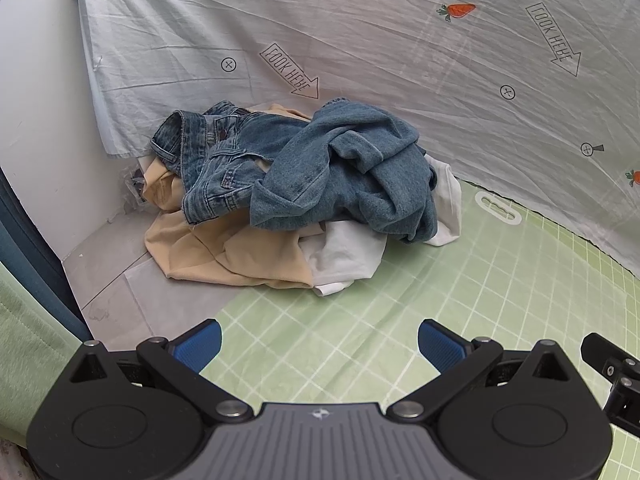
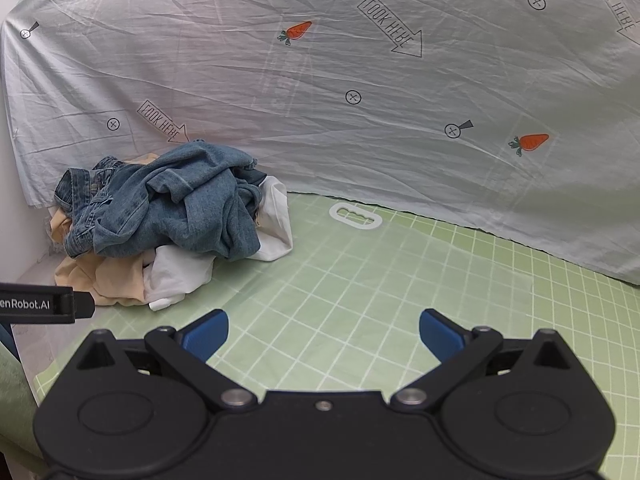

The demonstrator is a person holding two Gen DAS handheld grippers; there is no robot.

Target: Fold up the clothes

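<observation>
A pile of clothes lies at the far left corner of the table: crumpled blue jeans (image 1: pixel 320 172) on top, a beige garment (image 1: pixel 224 252) and a white garment (image 1: pixel 348 256) under them. The pile also shows in the right wrist view, with the jeans (image 2: pixel 180 204), the beige garment (image 2: pixel 112 276) and the white garment (image 2: pixel 180 272). My left gripper (image 1: pixel 319 344) is open and empty, over the mat in front of the pile. My right gripper (image 2: pixel 323 334) is open and empty, to the right of the pile and short of it.
A green grid cutting mat (image 1: pixel 440 320) covers the table, seen also in the right wrist view (image 2: pixel 400 280). A pale printed sheet (image 1: pixel 400 60) hangs behind. A white wall (image 1: pixel 36 120) stands at the left. The other gripper's edge (image 1: pixel 612 364) shows at the right.
</observation>
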